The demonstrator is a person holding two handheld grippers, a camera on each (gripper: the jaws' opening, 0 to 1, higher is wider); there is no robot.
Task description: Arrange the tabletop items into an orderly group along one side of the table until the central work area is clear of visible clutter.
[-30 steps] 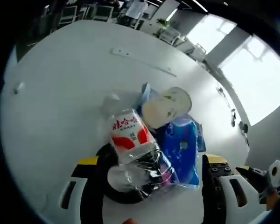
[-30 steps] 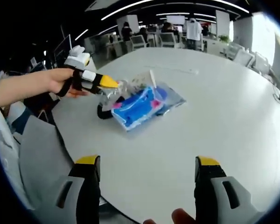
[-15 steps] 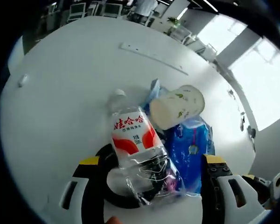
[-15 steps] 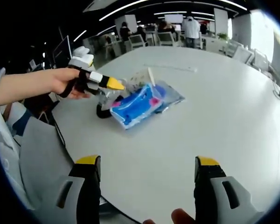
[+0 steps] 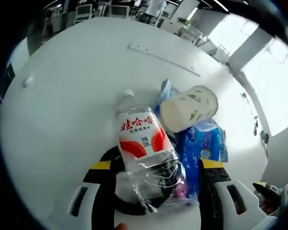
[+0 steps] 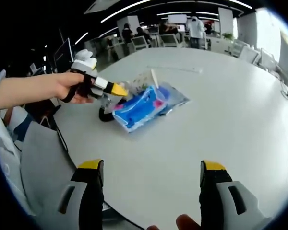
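Note:
A clear water bottle (image 5: 143,146) with a red and white label lies on its side across a black ring (image 5: 129,203). Beside it lie a tipped white paper cup (image 5: 189,108) and a blue plastic packet (image 5: 201,148). My left gripper (image 5: 156,165) is open, its yellow-tipped jaws standing either side of the bottle's base without touching it. In the right gripper view a hand holds the left gripper (image 6: 116,88) at the pile, where the blue packet (image 6: 139,108) and black ring (image 6: 104,116) show. My right gripper (image 6: 152,165) is open over bare table, well short of the pile.
The round white table (image 6: 221,110) has its near edge by the person's lap (image 6: 43,158). A long thin white strip (image 5: 163,60) lies farther across the table, and a small pale object (image 5: 28,80) sits near the left rim. Office chairs stand beyond.
The left gripper's jaws have drawn slightly closer together around the bottle's base, and its view has edged in over the pile. The right gripper has held still.

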